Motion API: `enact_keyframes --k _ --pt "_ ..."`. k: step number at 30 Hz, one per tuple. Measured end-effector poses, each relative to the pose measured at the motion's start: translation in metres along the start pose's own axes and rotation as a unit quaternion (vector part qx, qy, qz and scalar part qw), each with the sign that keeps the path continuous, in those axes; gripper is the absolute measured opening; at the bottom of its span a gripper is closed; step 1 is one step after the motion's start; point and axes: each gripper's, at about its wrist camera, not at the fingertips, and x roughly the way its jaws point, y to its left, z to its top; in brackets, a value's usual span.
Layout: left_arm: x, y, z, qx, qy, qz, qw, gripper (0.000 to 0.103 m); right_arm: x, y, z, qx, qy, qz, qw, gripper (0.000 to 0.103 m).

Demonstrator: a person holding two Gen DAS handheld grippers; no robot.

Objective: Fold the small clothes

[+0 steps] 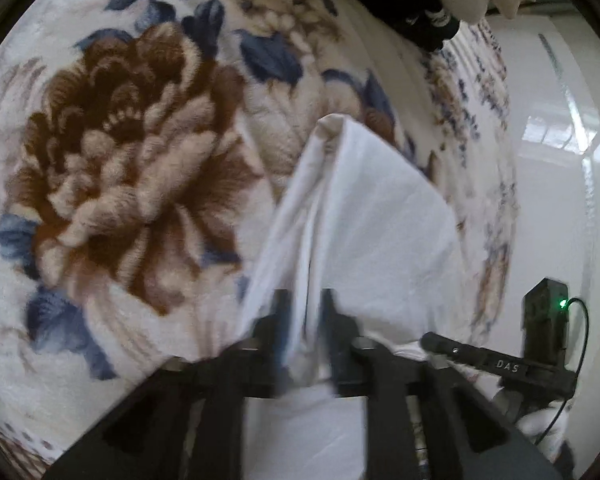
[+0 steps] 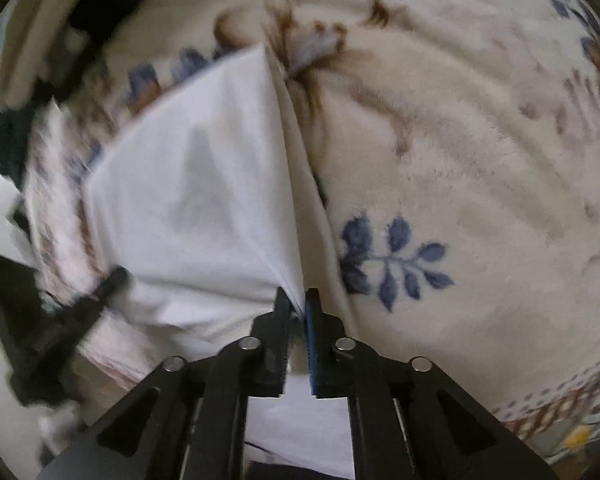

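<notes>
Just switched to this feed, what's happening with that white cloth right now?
A person is working with two handheld grippers on a white garment over a floral plush blanket. The left gripper is clamped on a bunched edge of the cloth, and the right gripper pinches another edge, so the fabric hangs lifted between them. The frames are motion-blurred and no finished fold shows yet. Dark clothes lie at the blanket's far edge.

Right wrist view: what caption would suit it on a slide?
Right tool pinching a white garment lifted above a floral blanket.
</notes>
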Motion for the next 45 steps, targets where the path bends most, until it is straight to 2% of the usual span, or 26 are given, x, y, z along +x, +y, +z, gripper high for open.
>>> enact_keyframes --k 1,2,4,6,9,12,15,19,20,24,28,31,32,33,34,35,36,38,45 --pt "0.002 0.000 -0.001 0.018 0.006 0.024 0.9995 0.052 0.003 0.004 0.001 -0.014 0.004 -0.027 1.000 0.028" --pt "0.003 0.000 -0.003 0.029 0.010 0.033 0.9990 0.062 0.008 0.010 0.003 -0.028 0.013 -0.048 0.998 0.039" --pt "0.003 0.006 -0.007 0.028 0.016 0.016 0.9994 0.062 0.010 0.012 0.001 -0.040 0.022 -0.066 0.997 0.042" --pt "-0.002 0.009 -0.013 0.024 0.015 -0.001 0.9996 0.062 0.005 0.013 -0.005 -0.040 0.017 -0.057 0.997 0.045" --pt "-0.021 0.006 -0.032 0.048 0.015 -0.015 0.9986 0.062 -0.010 0.010 -0.020 -0.034 0.009 -0.038 0.999 0.052" --pt "-0.033 0.009 -0.061 0.061 0.034 -0.027 0.9972 0.062 -0.024 0.003 -0.046 -0.026 0.015 -0.018 0.999 0.054" --pt "-0.035 0.020 -0.099 0.060 0.070 -0.036 0.9950 0.063 -0.028 -0.010 -0.081 -0.017 0.026 -0.010 0.999 0.054" --pt "-0.021 0.045 -0.160 0.071 0.121 0.010 0.9901 0.063 -0.014 -0.036 -0.131 -0.007 0.047 -0.016 0.999 0.054" --pt "-0.016 0.052 -0.174 0.066 0.132 0.009 0.9890 0.063 -0.006 -0.041 -0.142 -0.008 0.052 -0.019 0.998 0.054" --pt "0.005 0.074 -0.218 0.030 0.166 -0.028 0.9852 0.063 0.031 -0.062 -0.179 -0.013 0.086 -0.008 0.996 0.054" --pt "0.027 0.080 -0.241 0.008 0.168 -0.039 0.9850 0.063 0.059 -0.081 -0.200 -0.009 0.109 0.024 0.994 0.054" --pt "0.032 0.079 -0.241 -0.016 0.149 -0.044 0.9877 0.061 0.074 -0.092 -0.209 0.009 0.117 0.061 0.991 0.054" --pt "0.030 0.077 -0.240 -0.021 0.140 -0.048 0.9887 0.054 0.078 -0.093 -0.211 0.016 0.119 0.073 0.990 0.054" --pt "0.027 0.074 -0.241 -0.019 0.136 -0.043 0.9896 0.028 0.081 -0.089 -0.210 0.022 0.119 0.083 0.989 0.054" --pt "0.025 0.074 -0.240 -0.015 0.136 -0.043 0.9896 0.015 0.083 -0.088 -0.210 0.026 0.117 0.093 0.988 0.054" --pt "0.022 0.070 -0.242 -0.010 0.136 -0.050 0.9894 0.008 0.083 -0.087 -0.212 0.025 0.114 0.097 0.988 0.044" --pt "0.018 0.066 -0.243 -0.003 0.131 -0.044 0.9904 0.007 0.086 -0.081 -0.213 0.024 0.110 0.102 0.988 0.022" --pt "0.011 0.059 -0.246 0.007 0.127 -0.040 0.9911 0.005 0.084 -0.080 -0.218 0.025 0.104 0.113 0.988 0.007" --pt "-0.032 0.049 -0.249 -0.047 0.100 -0.105 0.9883 0.004 0.053 -0.074 -0.235 0.028 0.076 0.165 0.983 0.004"
